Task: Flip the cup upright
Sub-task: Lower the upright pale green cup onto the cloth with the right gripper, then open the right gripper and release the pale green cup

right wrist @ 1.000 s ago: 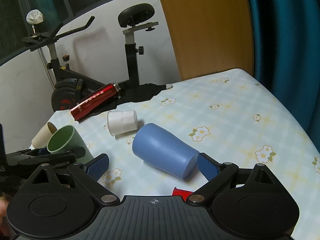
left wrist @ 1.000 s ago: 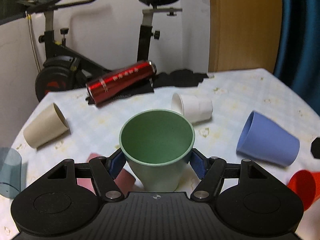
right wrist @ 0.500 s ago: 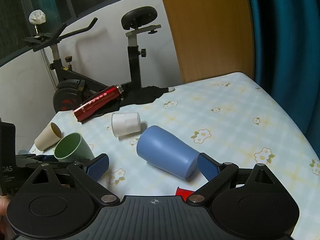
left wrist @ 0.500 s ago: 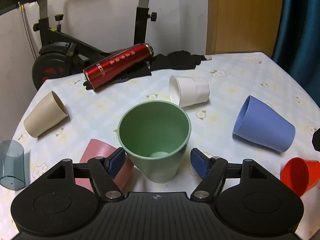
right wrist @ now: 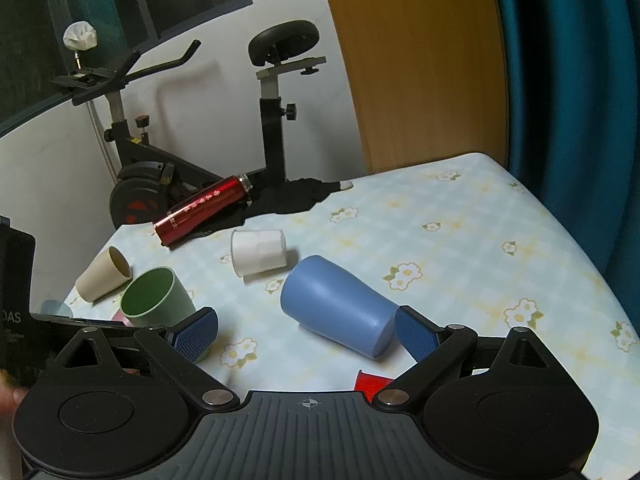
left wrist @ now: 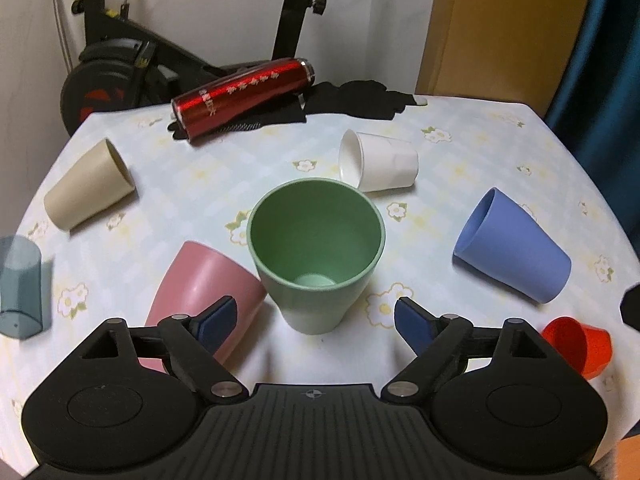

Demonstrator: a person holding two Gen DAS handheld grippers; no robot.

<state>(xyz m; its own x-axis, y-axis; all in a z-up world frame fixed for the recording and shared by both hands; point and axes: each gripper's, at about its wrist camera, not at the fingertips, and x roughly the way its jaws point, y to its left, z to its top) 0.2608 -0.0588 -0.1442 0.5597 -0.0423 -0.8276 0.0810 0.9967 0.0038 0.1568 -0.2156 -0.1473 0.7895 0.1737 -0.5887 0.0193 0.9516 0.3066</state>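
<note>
Surface: a table (left wrist: 480,128) under a pale checked cloth with small flowers, its corners rounded.
Room: a black exercise bike (right wrist: 272,120) stands by the white wall behind the table's far edge, with a wooden panel (right wrist: 420,60) and a teal curtain (right wrist: 568,80) to its right.
Task cup: the green cup (left wrist: 316,256) stands upright, mouth up, near the table's middle – inside empty.
Left hand-held gripper (left wrist: 316,316): jaws spread, the blue pads on either side of the green cup's base and clear of it.
Right hand-held gripper (right wrist: 306,332): jaws wide apart, holding nothing; the right pad sits just beside the base of the blue cup (right wrist: 340,304), contact unclear.
Left view only: a pink cup (left wrist: 200,292) on its side touching the green cup's left, and a grey-blue tumbler (left wrist: 20,288) at the table's left edge, both barely visible from the right wrist.
Right view only: the bike's saddle and handlebars, and a dark window (right wrist: 120,8) above.
Others lying on the table: beige cup (left wrist: 88,190), white cup (left wrist: 380,166), red cup (left wrist: 580,346) and a red flask (left wrist: 244,98) on a black cloth (left wrist: 360,98) at the far edge.
In the way: the pink cup lies partly behind the left pad.
</note>
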